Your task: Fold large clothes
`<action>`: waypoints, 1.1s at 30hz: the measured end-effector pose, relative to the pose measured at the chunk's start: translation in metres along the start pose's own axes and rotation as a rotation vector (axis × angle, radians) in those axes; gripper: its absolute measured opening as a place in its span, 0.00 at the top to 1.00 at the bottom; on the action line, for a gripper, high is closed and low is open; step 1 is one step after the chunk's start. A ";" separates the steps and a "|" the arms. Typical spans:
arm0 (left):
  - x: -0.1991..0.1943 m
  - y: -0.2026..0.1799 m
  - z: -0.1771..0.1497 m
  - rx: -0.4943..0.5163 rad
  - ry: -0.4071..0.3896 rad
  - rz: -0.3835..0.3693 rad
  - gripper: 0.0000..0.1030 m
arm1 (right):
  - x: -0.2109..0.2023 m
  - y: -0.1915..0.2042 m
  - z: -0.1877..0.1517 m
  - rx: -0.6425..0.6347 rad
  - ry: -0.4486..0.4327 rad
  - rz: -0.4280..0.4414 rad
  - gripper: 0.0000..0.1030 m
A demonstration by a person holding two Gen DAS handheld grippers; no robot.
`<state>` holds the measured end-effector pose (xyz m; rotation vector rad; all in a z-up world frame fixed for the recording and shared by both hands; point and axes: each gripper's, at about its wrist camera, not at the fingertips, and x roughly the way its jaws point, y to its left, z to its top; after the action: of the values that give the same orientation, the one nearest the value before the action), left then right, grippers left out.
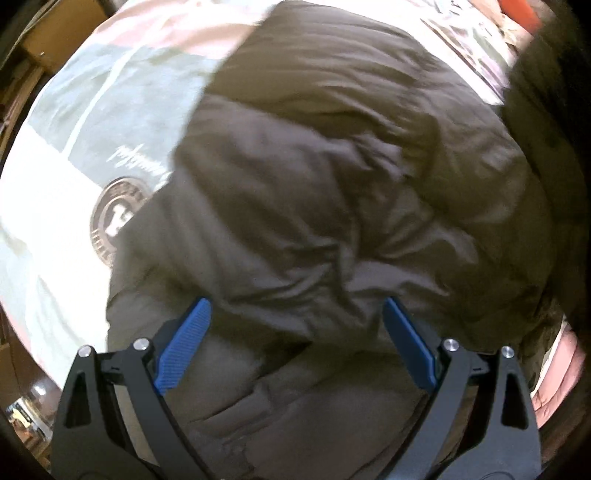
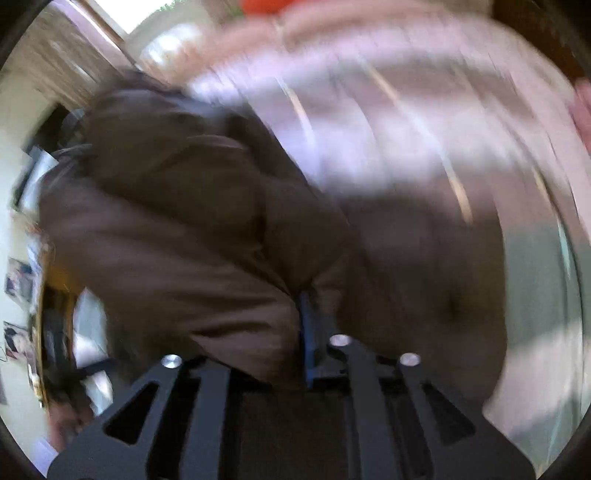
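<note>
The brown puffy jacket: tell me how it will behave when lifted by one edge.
The jacket looks quilted and deeply creased, so it will probably sag and drape rather than hold a shape. Its puffed panels suggest it is light for its bulk. In the right wrist view the cloth bunches around the shut right tool, so a pinch likely holds; the left tool is open above it.

Dark brown jacket (image 1: 314,192), blue-padded tongs (image 1: 295,347)

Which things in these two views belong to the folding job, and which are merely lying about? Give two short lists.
Belonging to the job:
- dark padded jacket
- left gripper, fingers open over the jacket
- right gripper, shut on the jacket

Lying about:
- printed bedspread beneath the jacket
- round emblem printed on it
- orange object, too blurred to identify
</note>
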<state>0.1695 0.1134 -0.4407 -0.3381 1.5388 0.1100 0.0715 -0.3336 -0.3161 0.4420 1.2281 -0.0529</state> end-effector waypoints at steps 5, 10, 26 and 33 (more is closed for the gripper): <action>-0.011 0.021 -0.009 -0.027 0.008 -0.047 0.08 | -0.027 -0.019 -0.032 0.072 -0.079 -0.036 0.21; -0.024 0.011 -0.002 -0.043 -0.009 -0.172 0.08 | -0.052 0.016 -0.038 -0.091 -0.148 -0.063 0.20; -0.054 -0.049 -0.024 0.107 -0.004 -0.329 0.08 | 0.042 0.097 -0.089 -0.557 0.076 -0.013 0.17; -0.038 -0.034 0.014 0.014 0.021 -0.385 0.03 | 0.031 -0.025 -0.069 0.442 0.065 0.546 0.07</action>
<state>0.1906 0.0909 -0.3979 -0.6190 1.4681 -0.2066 0.0138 -0.3259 -0.3696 1.1596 1.1212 0.1621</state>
